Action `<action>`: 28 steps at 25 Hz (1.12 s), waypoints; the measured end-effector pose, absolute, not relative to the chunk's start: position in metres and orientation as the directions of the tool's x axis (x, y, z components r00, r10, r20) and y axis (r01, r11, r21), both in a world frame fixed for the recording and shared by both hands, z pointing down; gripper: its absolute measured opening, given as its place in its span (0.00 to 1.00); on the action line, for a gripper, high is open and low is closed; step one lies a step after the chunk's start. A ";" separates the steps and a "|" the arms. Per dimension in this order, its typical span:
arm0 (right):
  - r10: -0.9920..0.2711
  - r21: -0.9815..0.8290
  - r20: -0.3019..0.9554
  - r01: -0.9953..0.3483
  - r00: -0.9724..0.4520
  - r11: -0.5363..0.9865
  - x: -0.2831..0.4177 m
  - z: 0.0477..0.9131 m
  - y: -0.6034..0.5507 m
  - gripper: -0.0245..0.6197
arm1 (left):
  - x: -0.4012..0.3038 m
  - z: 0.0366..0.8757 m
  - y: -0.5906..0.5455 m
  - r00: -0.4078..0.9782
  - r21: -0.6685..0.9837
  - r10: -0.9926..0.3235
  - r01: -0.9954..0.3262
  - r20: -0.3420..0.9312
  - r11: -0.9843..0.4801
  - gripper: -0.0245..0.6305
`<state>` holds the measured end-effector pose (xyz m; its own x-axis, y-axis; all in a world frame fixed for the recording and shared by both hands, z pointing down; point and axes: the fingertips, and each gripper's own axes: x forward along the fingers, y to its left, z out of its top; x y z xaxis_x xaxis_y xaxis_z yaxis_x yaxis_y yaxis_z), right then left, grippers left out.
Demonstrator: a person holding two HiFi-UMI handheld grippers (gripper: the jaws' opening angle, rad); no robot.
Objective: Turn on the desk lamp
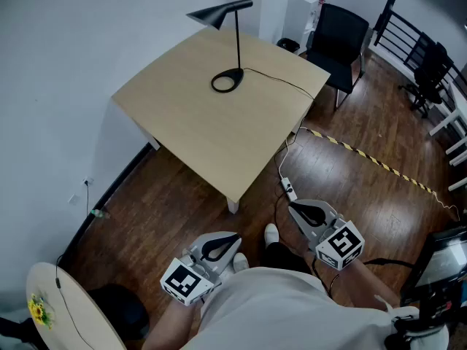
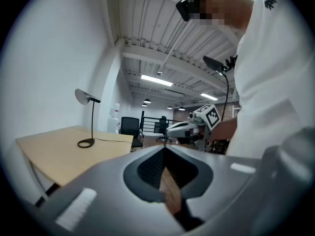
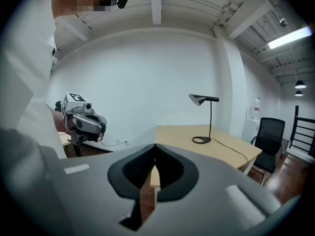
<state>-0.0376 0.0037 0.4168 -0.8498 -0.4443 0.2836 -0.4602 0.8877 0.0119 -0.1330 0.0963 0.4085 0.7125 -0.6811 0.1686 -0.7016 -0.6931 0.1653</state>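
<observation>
A black desk lamp (image 1: 237, 39) stands on the far part of a light wooden table (image 1: 197, 130), its ring base (image 1: 227, 81) on the top and its shade (image 1: 211, 14) unlit. The lamp (image 2: 91, 117) shows far off in the left gripper view, and the lamp (image 3: 210, 117) likewise in the right gripper view. My left gripper (image 1: 235, 237) and right gripper (image 1: 293, 207) are held low over the floor, well short of the table. Both are shut, with nothing between the jaws. Each gripper's own view shows the left gripper (image 2: 164, 147) and the right gripper (image 3: 155, 145) closed at the tips.
The lamp's cord (image 1: 284, 82) runs over the table edge to a power strip (image 1: 290, 190) on the wooden floor. A black chair (image 1: 339, 39) stands behind the table. Striped tape (image 1: 372, 159) crosses the floor. A round table (image 1: 66, 308) sits at lower left.
</observation>
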 end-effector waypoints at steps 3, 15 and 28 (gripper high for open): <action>-0.428 0.016 0.278 -0.441 -0.860 0.897 -0.052 0.413 -0.005 0.04 | -0.142 0.405 0.093 0.703 0.168 -0.692 -0.712 0.165 -0.682 0.06; -0.347 -0.008 0.282 -0.364 -0.894 0.931 -0.089 0.447 -0.188 0.04 | -0.172 0.430 -0.098 0.638 0.175 -0.733 -0.770 0.236 -0.614 0.06; -0.300 -0.123 0.439 -0.387 -0.847 0.914 -0.084 0.521 -0.342 0.04 | -0.210 0.513 -0.378 0.588 0.056 -0.668 -0.768 0.455 -0.638 0.06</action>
<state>-0.0841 -0.3415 0.5213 -0.8472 -0.2995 0.4388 -0.3868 0.9139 -0.1231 -0.2103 -0.3781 0.5127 0.5882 -0.6683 0.4554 -0.7682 -0.6378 0.0561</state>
